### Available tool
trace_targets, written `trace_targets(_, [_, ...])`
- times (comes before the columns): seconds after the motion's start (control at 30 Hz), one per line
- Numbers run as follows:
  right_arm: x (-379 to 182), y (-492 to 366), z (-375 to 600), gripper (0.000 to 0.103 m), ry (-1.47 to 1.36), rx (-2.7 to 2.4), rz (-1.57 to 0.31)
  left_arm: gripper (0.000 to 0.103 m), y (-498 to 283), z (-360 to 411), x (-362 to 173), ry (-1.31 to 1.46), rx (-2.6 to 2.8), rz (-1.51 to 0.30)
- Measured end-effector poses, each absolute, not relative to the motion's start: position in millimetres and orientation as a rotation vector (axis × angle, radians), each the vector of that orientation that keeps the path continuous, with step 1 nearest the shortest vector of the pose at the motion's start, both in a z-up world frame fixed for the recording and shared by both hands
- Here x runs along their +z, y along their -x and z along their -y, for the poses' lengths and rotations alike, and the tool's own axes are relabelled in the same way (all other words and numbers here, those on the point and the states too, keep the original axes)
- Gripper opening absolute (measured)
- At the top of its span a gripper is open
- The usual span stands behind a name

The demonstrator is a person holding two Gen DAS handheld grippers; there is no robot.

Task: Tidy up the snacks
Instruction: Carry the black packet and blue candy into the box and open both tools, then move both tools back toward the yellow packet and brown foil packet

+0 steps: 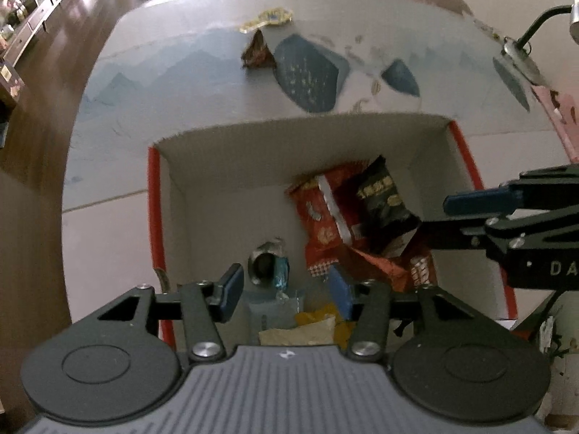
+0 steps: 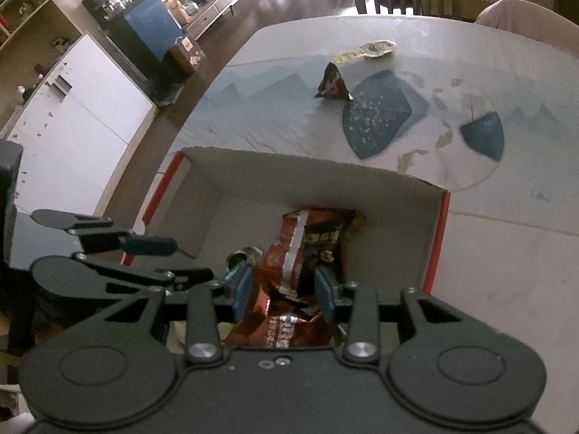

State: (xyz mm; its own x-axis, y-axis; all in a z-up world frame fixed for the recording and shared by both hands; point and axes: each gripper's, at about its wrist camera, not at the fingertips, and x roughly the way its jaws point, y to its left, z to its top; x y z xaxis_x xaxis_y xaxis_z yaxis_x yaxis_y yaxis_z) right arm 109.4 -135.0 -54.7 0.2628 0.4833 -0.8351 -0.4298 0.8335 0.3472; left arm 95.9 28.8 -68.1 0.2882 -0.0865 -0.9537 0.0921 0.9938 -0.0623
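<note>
Both grippers hang over the cardboard box (image 1: 173, 195) on the bench (image 1: 217, 108). The left gripper (image 1: 286, 289) jaws gape wide over loose wrappers. The right gripper (image 2: 284, 289) jaws stand narrower, parted around the red snack bag (image 2: 286, 253), which lies inside the box beside a black packet (image 1: 383, 202); two more snacks (image 1: 258, 52) sit farther off on the bench.

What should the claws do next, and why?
Probably lift the left claw out of the box and reach for the dark triangular snack on the table. Both claws stand open over the box, nothing is held, and that snack and the yellow packet still lie outside it.
</note>
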Motion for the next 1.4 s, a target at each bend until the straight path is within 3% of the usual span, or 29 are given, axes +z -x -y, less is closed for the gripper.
trace_targets(0.3, [-34.3, -101.0, 134.0, 0.047, -0.035, 0.621, -1.105, 0.057, -91.9, -25.7, -32.5, 0.003, -0.132, -1.185])
trace_targets(0.47, [-20.6, -98.1, 135.0, 0.077, -0.018, 0.630, -1.051, 0.059, -94.0, -23.2, -16.3, -0.004, -0.145, -1.140])
trace_targets(0.57, [-13.2, -102.0, 136.4, 0.079, -0.022, 0.641, -1.038, 0.069, -98.9, -24.8, -8.6, 0.012, -0.141, -1.121])
trace_targets(0.73, [-0.6, -118.0, 139.4, 0.086, 0.002, 0.636, -1.016, 0.074, -113.3, -27.3, 0.9, 0.020, -0.126, -1.089])
trace_targets(0.87, [9.1, -138.5, 142.1, 0.102, 0.008, 0.620, -0.994, 0.077, -131.4, -31.4, 4.8, 0.037, -0.109, -1.070])
trace_targets(1.4, [35.5, -302.3, 142.0, 0.102, -0.002, 0.538, -0.990, 0.078, -274.4, -40.5, 7.7, 0.036, 0.008, -1.113])
